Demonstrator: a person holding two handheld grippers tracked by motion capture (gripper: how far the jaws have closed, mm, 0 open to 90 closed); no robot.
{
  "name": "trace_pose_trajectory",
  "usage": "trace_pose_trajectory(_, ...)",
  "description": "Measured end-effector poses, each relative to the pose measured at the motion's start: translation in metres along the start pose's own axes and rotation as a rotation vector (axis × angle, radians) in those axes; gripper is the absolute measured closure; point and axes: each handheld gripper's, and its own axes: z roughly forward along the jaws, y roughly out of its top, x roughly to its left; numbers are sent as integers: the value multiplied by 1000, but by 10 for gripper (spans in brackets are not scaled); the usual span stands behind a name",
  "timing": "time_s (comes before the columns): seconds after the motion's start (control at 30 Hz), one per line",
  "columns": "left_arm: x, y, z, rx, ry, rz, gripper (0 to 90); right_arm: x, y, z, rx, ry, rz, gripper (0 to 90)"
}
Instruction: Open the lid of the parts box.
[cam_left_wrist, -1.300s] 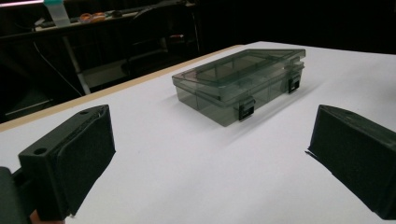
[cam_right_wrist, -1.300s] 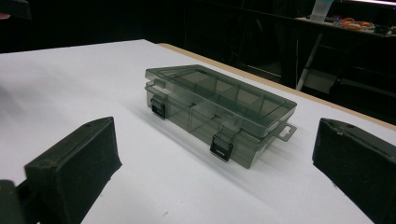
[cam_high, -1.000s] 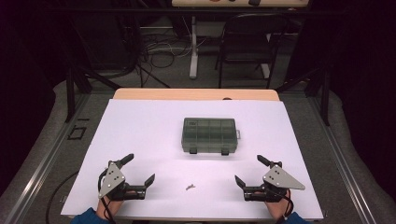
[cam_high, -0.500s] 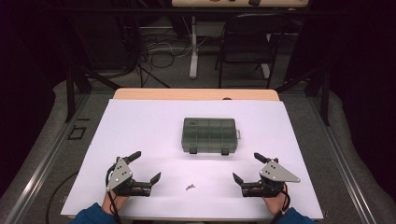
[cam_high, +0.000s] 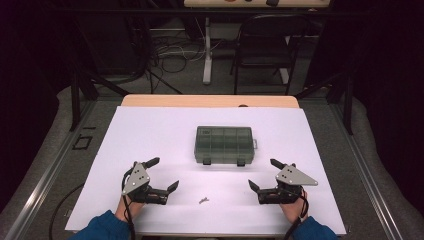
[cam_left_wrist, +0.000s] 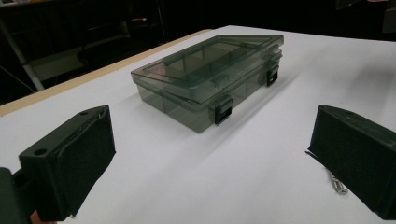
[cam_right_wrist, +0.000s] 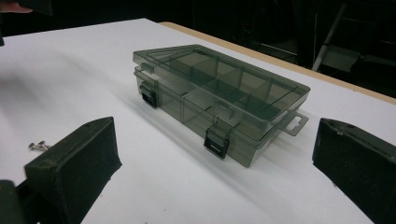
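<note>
A smoky transparent compartment box (cam_high: 224, 145) with two black latches lies closed at the middle of the white table; it also appears ahead of the jaws as the box (cam_left_wrist: 210, 77) and the box (cam_right_wrist: 219, 100). A small metal screw (cam_high: 203, 200) lies near the front edge, also seen as the screw (cam_left_wrist: 338, 185) and the screw (cam_right_wrist: 38, 145). My left gripper (cam_high: 164, 175) sits front left of the box, open and empty. My right gripper (cam_high: 264, 174) sits front right, open and empty. Both point toward the box.
The white sheet (cam_high: 150, 130) covers the table, with a wooden edge (cam_high: 210, 100) at the far side. A black chair (cam_high: 265, 40) and a table leg (cam_high: 206, 50) stand beyond on the grey floor.
Both grippers have shifted slightly inward and forward toward the box. The box and the screw have not moved.
</note>
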Motion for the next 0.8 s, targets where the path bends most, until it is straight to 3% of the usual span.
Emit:
trace_pose_trajectory(0.17, 3, 2, 7, 17, -18, -3, 0, -2, 2, 5, 10, 0, -13, 0)
trace_pose_trajectory(0.2, 4, 3, 9, 17, -22, -10, 0, -2, 1, 8, -17, -6, -10, 0)
trace_pose_trajectory(0.23, 3, 3, 9, 19, -17, -10, 0, -2, 2, 7, 10, 5, -20, 0)
trace_pose_trajectory(0.43, 6, 8, 17, 43, -44, -9, 0, -2, 4, 13, 42, -3, -58, 0)
trace_pose_trajectory(0.8, 15, 19, 33, 61, -70, -23, 0, -9, 11, 21, 43, 9, -55, 0)
